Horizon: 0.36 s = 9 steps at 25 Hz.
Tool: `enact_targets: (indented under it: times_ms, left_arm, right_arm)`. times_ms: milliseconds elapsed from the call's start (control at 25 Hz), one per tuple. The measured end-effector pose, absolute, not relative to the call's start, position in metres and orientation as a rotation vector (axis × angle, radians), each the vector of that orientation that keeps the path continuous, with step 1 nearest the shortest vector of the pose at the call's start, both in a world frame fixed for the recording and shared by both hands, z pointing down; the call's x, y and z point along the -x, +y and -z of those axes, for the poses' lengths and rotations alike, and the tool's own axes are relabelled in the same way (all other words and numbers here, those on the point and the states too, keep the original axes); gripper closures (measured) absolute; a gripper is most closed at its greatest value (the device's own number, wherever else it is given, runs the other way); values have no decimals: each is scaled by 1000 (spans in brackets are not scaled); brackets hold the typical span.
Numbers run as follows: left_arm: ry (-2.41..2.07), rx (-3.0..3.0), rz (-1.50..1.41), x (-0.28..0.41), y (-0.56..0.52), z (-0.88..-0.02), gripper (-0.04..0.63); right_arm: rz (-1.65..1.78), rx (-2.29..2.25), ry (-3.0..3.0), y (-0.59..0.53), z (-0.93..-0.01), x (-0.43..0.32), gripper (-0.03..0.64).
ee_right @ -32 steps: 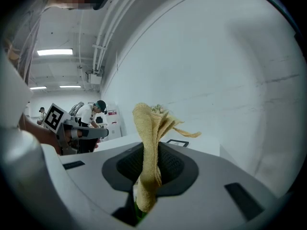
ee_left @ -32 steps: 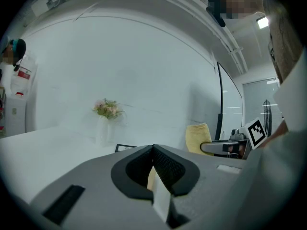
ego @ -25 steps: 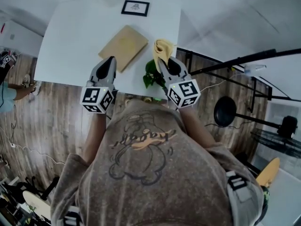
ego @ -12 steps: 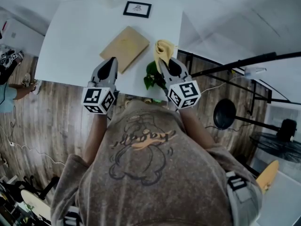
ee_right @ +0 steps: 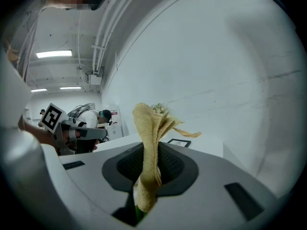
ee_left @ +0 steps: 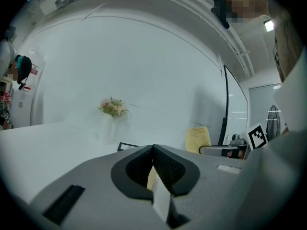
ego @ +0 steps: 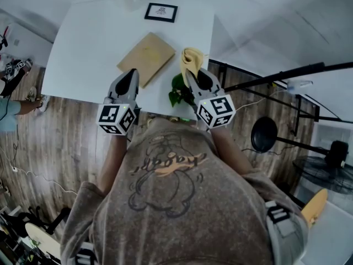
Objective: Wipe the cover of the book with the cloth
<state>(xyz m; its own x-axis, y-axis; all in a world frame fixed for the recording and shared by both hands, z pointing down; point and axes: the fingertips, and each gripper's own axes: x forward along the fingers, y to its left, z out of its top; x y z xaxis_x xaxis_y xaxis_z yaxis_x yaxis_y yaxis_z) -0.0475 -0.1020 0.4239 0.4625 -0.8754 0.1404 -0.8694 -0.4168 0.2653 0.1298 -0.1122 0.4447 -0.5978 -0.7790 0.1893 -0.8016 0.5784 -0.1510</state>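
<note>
**Cloth pinched in the right tongs, book flat on the bench ahead**

Both tongs hang at the near edge of the white bench (ego: 83, 48), with a leafy green plant (ego: 176, 90) between them. The left tongs (ego: 131, 73) are closed on nothing, their tips at the near edge of the tan book (ego: 146, 54); whether they touch it cannot be told. The right tongs (ego: 188, 73) are clamped on the yellow cloth (ego: 191, 57), which stands up out of the jaws just right of the book's right corner. Farther back lies a small framed picture (ego: 161, 12). At the far edge, a pale vase (ee_left: 107, 128) holds flowers (ee_left: 113, 107).
</note>
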Motion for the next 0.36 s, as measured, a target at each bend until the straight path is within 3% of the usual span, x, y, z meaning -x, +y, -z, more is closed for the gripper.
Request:
enact_targets:
  times_ms: [360]
  left_arm:
    - [-1482,-2402,38,46,-102,-424,592]
  right_arm:
    - [-359,-1336,-2723,-112,-442,-127,555]
